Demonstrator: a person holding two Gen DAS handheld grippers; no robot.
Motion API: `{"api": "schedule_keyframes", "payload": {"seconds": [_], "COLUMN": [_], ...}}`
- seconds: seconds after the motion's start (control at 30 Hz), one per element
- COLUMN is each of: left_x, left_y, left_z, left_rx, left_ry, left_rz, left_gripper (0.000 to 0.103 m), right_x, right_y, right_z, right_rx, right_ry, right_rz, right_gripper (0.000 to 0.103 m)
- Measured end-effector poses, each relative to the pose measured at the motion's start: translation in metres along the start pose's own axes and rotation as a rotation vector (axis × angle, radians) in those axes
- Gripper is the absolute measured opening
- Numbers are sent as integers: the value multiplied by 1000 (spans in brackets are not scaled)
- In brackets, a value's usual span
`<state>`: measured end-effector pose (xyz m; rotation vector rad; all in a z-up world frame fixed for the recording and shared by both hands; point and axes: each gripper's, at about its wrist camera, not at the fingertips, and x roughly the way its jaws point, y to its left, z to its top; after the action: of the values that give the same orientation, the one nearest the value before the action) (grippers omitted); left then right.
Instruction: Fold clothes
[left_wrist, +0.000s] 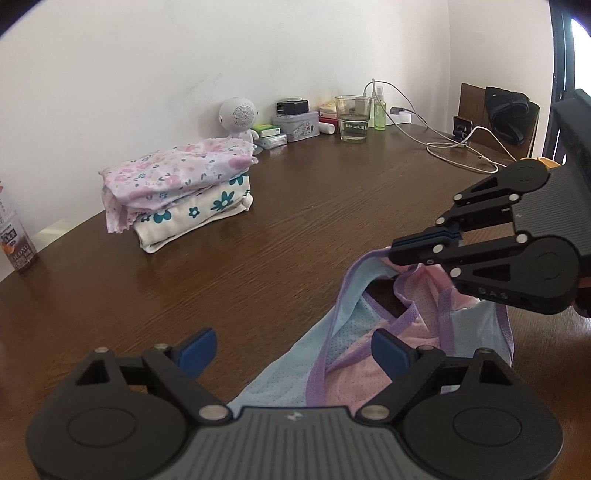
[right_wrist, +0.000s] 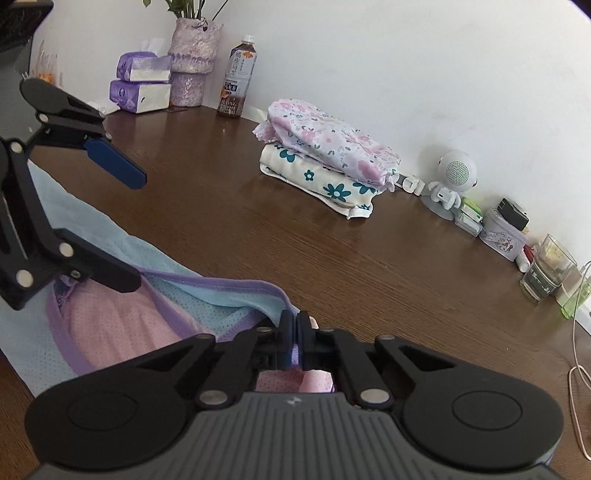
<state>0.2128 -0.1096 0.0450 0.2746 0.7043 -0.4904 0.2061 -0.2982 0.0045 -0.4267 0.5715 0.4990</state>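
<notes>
left wrist view looks across a dark brown wooden table (left_wrist: 295, 206) at a small light blue and pink mesh garment with purple trim (left_wrist: 354, 332), lying loosely spread at the near edge, not folded. the left gripper (left_wrist: 291, 350) hovers just above it with its blue-padded jaws spread wide and nothing between them; one pad sits over the fabric, the other over bare wood, so it looks placed to take an edge rather than already gripping.

the right gripper (left_wrist: 400, 251) comes in from the right with its jaws pressed together on the garment's purple-trimmed rim, lifting that corner a little off the table. the right wrist view confirms it: the right gripper (right_wrist: 295, 339) has a strip of trim pinched between its closed pads, and the blue fabric (right_wrist: 229, 295) drapes away from the pinch toward the left gripper (right_wrist: 99, 221). holding one corner up probably keeps the cloth taut enough for the other hand to find a matching edge.

farther back, near the white wall, a stack of two folded floral cloths (left_wrist: 177, 192), pink-flowered on top of teal-flowered, sits well apart from the work. that pile looks like the place for finished pieces, so i judge this garment is the one in hand, with one corner secured and the other side free.
</notes>
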Motion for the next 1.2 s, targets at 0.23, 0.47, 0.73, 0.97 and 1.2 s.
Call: {"api": "schedule_keyframes", "payload": {"seconds": [0.23,0.47,0.73,0.97,1.2], "left_x": [6,25,42,48,37], "left_y": [25,3,-23,-32,-32], "left_z": [9,10,5,-2,-7], "left_rx": [-240,-181,-101,-54,-34], "left_ry": [-43,-13,33,31,3], "left_rz": [-32,-90,-113,-100,-90], "left_gripper": [74,73,73,75,76], "right_x": [-45,-56,-63,-71,-97], "right_y": [-2,10,21,14,-15], "right_z": [-8,-38,-58,-64,-65], "right_rx": [101,181,218,292,523], "right_ry": [-118,-95,-84,-89,-226], "right_rz": [-11,-22,-24,24,92], "right_gripper": [2,2,2,10,25]}}
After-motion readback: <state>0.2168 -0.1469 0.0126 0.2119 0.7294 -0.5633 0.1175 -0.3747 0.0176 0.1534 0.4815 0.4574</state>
